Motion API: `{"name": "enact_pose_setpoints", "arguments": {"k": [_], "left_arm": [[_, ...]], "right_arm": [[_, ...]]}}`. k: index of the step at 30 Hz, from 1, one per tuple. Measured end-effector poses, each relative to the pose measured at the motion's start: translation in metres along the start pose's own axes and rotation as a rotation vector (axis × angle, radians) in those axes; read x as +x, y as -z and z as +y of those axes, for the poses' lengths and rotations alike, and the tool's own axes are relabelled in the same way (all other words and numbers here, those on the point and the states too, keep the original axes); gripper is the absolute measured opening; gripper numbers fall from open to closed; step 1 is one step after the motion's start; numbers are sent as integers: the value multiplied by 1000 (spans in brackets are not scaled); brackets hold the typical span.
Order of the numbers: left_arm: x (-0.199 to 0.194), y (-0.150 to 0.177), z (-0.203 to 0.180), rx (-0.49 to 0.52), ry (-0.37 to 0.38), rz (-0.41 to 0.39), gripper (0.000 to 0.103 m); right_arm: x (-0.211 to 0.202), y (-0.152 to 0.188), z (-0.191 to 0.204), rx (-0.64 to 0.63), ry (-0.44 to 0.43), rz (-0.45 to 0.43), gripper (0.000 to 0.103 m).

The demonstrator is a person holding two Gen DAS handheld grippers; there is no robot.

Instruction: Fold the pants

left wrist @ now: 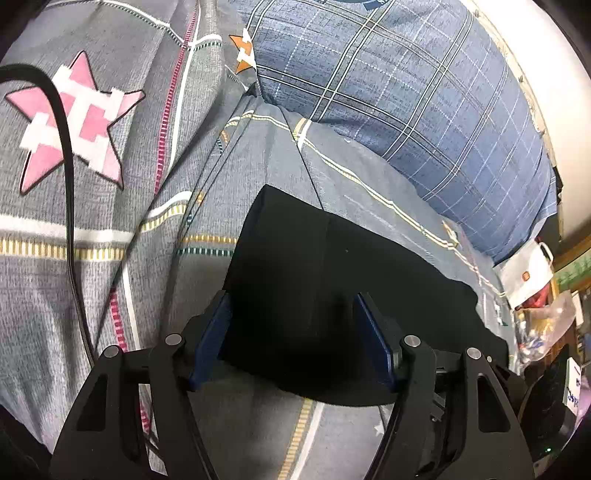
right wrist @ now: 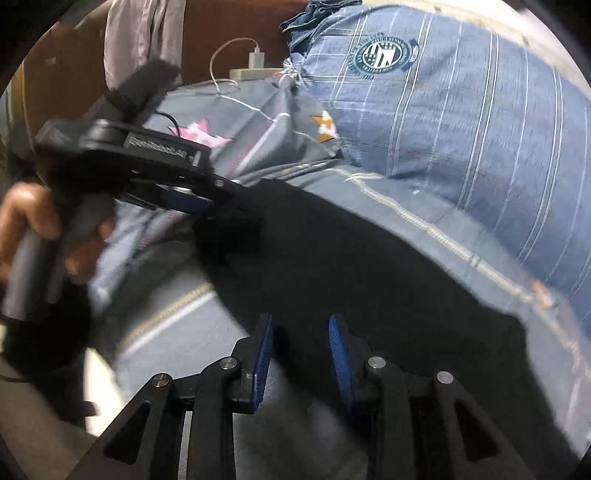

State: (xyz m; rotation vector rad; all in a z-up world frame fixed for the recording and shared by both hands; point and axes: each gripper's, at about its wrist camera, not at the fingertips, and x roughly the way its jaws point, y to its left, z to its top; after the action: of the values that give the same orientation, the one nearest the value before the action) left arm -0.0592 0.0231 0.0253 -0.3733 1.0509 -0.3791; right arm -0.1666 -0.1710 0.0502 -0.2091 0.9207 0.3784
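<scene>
The black pants (left wrist: pixel 288 240) lie folded flat on the grey patterned bedsheet (left wrist: pixel 221 424). My left gripper (left wrist: pixel 291 299) hovers over their near left corner, open, blue pads well apart on either side of the cloth and not pressing it. In the right wrist view the pants (right wrist: pixel 351 258) stretch across the middle. My right gripper (right wrist: pixel 301 319) is over their near edge, jaws partly apart with dark cloth showing in the gap; nothing is pinched. The left gripper (right wrist: pixel 229 201), held by a hand (right wrist: pixel 29 214), reaches the pants' far left corner.
A blue plaid pillow (left wrist: pixel 406 92) lies behind the pants, also the pillow (right wrist: pixel 461 129). A black cable (left wrist: pixel 70 184) runs over the sheet's pink star (left wrist: pixel 77 118). A charger with a white cord (right wrist: pixel 256 59) sits by the wooden headboard (right wrist: pixel 221 29). Bags and clutter (left wrist: pixel 535 295) crowd the right bedside.
</scene>
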Motion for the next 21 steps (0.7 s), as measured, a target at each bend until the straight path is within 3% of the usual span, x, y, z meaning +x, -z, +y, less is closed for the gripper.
{"name": "enact_pose_setpoints", "arguments": {"k": [4, 7, 8, 13, 18, 21], "left_arm": [[0, -3, -1, -7, 4, -10, 67], [-3, -3, -4, 3, 1, -18, 67], [-5, -3, -6, 6, 2, -18, 67], [-27, 2, -13, 46, 33, -68, 67], [-5, 10, -5, 74, -65, -27, 67], [-10, 12, -1, 67, -58, -26, 67]], "right_arm": [[7, 0, 5, -75, -1, 5, 30], [5, -1, 1, -45, -18, 1, 7], [-1, -4, -3, -11, -34, -6, 5], [-42, -16, -9, 91, -89, -98, 5], [-10, 2, 3, 133, -102, -14, 5], [-6, 8, -4, 210, -136, 0, 7]]}}
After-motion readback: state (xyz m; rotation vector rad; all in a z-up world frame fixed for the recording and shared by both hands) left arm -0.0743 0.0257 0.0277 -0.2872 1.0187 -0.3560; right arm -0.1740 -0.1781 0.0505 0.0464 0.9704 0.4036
